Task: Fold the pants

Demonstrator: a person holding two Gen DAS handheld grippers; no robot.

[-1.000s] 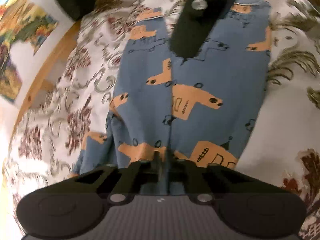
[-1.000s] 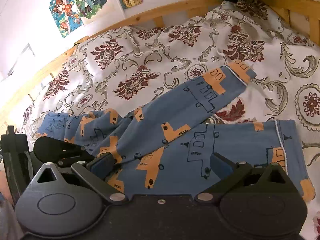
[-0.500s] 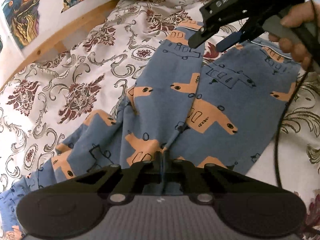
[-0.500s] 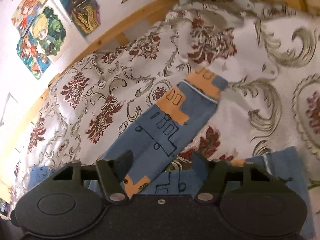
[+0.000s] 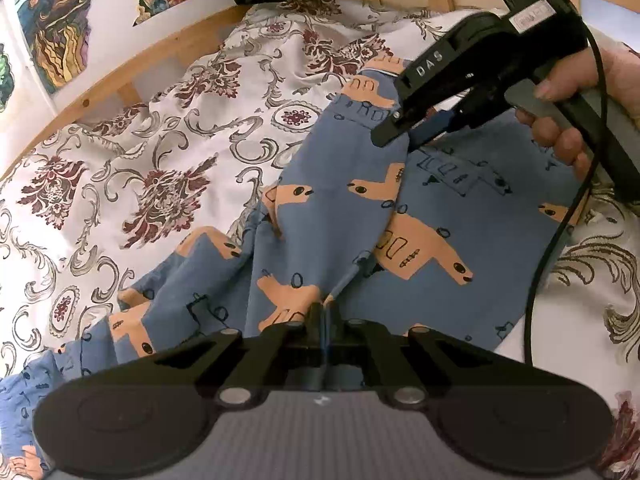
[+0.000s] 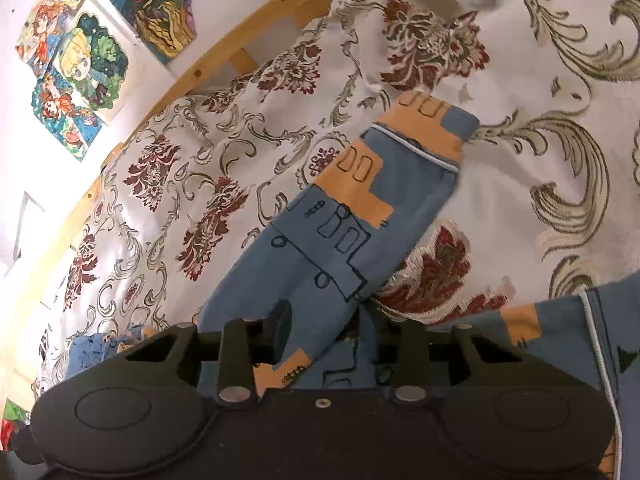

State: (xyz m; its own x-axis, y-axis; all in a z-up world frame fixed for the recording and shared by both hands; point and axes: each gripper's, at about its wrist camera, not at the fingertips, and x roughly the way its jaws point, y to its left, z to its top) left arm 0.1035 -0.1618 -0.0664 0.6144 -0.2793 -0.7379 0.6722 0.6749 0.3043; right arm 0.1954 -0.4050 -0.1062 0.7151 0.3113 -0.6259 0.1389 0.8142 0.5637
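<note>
The pants (image 5: 344,216), soft, light and limp, lie spread on a bed's floral bedspread (image 5: 152,168). Crotch fabric is pinched between the pressed-together fingers of the left gripper (image 5: 325,320). The right gripper (image 6: 324,336) is held spread over one leg, apparently not yet gripping. A hold near the cuff (image 6: 424,132) would likely carry it. A wooden bed frame (image 6: 240,36) and posters (image 6: 76,68) are seen behind.

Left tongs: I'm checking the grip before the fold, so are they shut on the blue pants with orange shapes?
Yes, the left tongs are closed, pinching a ridge of the blue pants with orange shapes.
</note>
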